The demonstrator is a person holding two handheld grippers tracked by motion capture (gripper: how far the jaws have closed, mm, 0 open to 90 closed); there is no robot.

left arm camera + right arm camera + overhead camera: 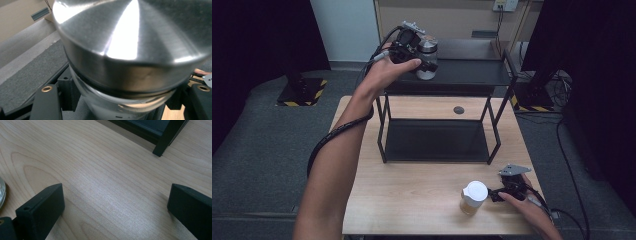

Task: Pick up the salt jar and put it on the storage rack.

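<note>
A clear glass jar with a brushed-steel lid (427,57) is being set, apparently, on the black metal rack's top shelf (472,72), clamped by the left gripper (424,56), a release being called for next, while the right gripper (493,195) is being rested wide open beside a white-lidded jar (473,197).

Your high view looks forward and down over the whole worktop (412,200) and black shelf rack (447,75). Your left gripper view sits hard against the steel-lidded jar (130,50) on that rack; your right one skims the worktop, catching a rack leg (167,137).

Wooden table (412,200), black shelf rack (472,75), grey carpet (262,150)
</note>
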